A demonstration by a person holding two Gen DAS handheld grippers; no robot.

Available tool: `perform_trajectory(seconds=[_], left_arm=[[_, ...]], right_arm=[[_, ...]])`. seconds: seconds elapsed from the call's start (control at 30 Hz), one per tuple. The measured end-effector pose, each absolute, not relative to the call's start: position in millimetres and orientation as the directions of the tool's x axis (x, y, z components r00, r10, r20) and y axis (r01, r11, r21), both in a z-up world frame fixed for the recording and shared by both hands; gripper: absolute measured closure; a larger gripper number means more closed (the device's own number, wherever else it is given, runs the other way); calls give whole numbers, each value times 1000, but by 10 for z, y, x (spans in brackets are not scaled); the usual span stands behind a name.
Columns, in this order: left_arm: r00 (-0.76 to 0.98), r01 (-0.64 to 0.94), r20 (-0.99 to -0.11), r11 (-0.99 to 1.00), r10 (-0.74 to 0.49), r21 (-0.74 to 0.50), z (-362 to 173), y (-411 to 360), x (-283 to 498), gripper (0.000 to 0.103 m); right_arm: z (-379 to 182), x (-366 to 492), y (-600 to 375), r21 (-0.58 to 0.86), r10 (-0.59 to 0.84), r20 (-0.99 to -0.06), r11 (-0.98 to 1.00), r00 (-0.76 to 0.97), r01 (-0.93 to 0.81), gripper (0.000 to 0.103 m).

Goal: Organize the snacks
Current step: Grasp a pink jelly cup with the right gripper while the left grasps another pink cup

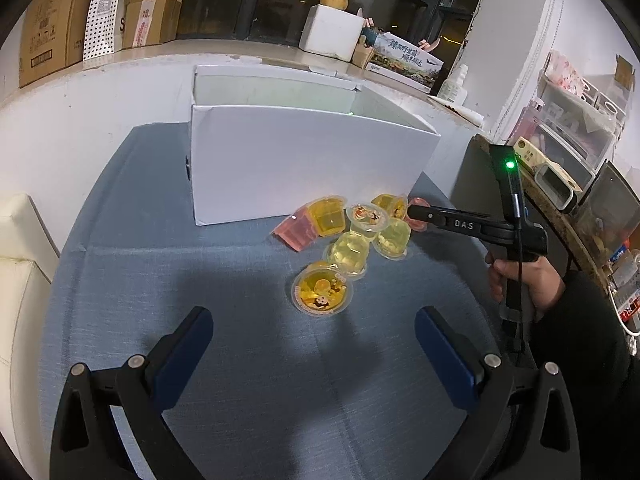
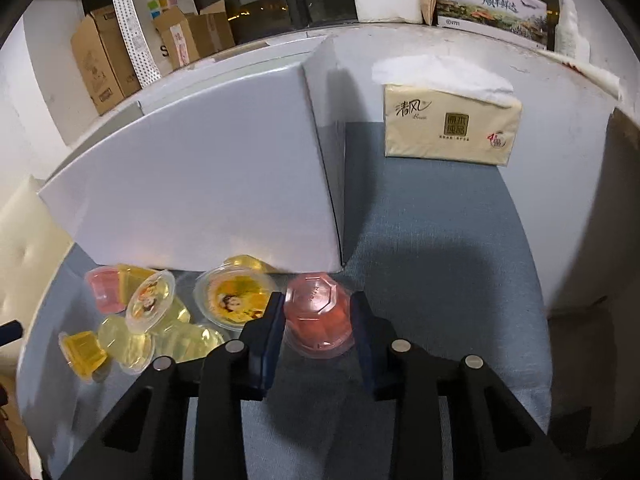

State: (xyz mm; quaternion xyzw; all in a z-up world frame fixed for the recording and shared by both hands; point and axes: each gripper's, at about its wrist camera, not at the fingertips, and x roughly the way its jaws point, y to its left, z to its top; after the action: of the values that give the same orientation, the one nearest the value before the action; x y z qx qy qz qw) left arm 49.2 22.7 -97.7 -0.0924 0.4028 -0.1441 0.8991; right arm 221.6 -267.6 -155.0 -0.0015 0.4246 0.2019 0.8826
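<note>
Several jelly cups (image 1: 360, 232), mostly yellow, lie in a heap on the blue tablecloth (image 1: 240, 360) in front of an open white box (image 1: 304, 168). My right gripper (image 2: 318, 302) is shut on a pink jelly cup (image 2: 316, 312) lying at the box's near corner (image 2: 336, 256); both blue pads press its sides. Seen from the left wrist, that gripper (image 1: 416, 214) reaches in from the right to the heap's far edge. My left gripper (image 1: 316, 348) hangs open over the cloth with nothing between its fingers. A yellow cup (image 1: 320, 290) with a printed lid sits just ahead of it.
A tissue pack (image 2: 448, 124) stands on the cloth to the right of the box. A person's hand (image 1: 524, 280) holds the right gripper's handle. A cluttered shelf (image 1: 560, 152) is at the right, a white cushion (image 1: 20, 260) at the left, and cardboard boxes (image 1: 52, 28) on the ledge behind.
</note>
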Motion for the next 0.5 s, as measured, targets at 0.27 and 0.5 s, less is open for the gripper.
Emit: perform_trajectory(seconds=[0.27,0.5], left_arm=[[636,190,-698,944,-328,-271,-993,149,908,0],[606,158,-758,970,-242,-183,-1221,33,1517,1]], right_arm=[[-1285,1819,-2759,189,383,-703,913,599,-362,68],[-994,1237,-2845,226,425,-644,900,635,-373,68]])
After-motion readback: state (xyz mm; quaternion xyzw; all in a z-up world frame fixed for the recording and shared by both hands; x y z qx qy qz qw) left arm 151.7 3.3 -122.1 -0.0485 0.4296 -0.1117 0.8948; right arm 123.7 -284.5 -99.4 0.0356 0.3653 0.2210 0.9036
